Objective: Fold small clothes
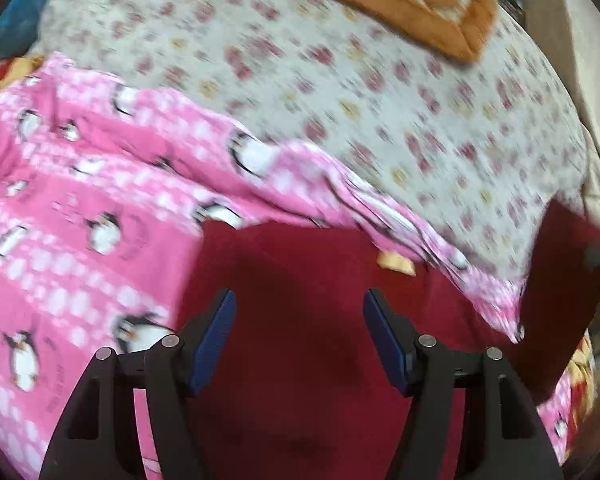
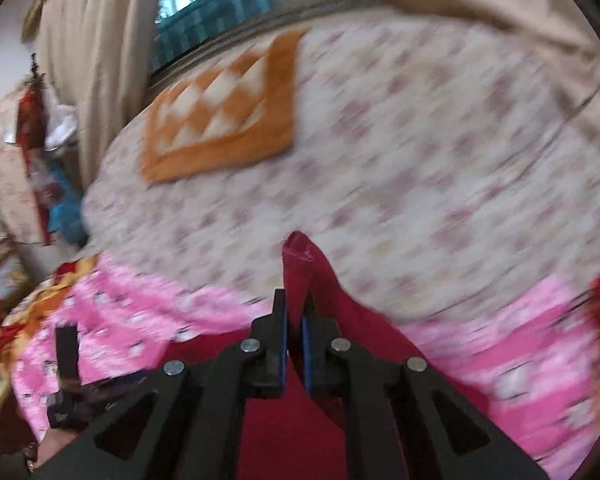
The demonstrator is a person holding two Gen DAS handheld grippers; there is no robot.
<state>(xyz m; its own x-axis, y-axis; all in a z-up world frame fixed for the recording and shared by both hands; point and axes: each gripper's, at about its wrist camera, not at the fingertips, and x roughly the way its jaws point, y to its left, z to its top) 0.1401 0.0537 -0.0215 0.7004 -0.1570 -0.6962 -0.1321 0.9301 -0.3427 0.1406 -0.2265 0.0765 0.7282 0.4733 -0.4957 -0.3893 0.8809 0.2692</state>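
A dark red garment [image 1: 300,280] lies on a pink penguin-print blanket [image 1: 80,208] on the bed. My left gripper [image 1: 300,336] hovers over the red cloth, open, with nothing between its blue pads [image 1: 216,340]. At the right edge of the left wrist view a flap of the red garment [image 1: 560,280] is lifted. In the right wrist view my right gripper [image 2: 294,312] is shut on a fold of the red garment [image 2: 300,256], whose corner sticks up past the fingertips. The view is blurred by motion.
A floral bed sheet [image 2: 420,160] covers the bed beyond the blanket. An orange quilted mat [image 2: 220,120] lies toward the far side. Beige curtains [image 2: 92,60] and a window stand behind. A red and yellow patterned cloth [image 2: 40,292] lies at the left.
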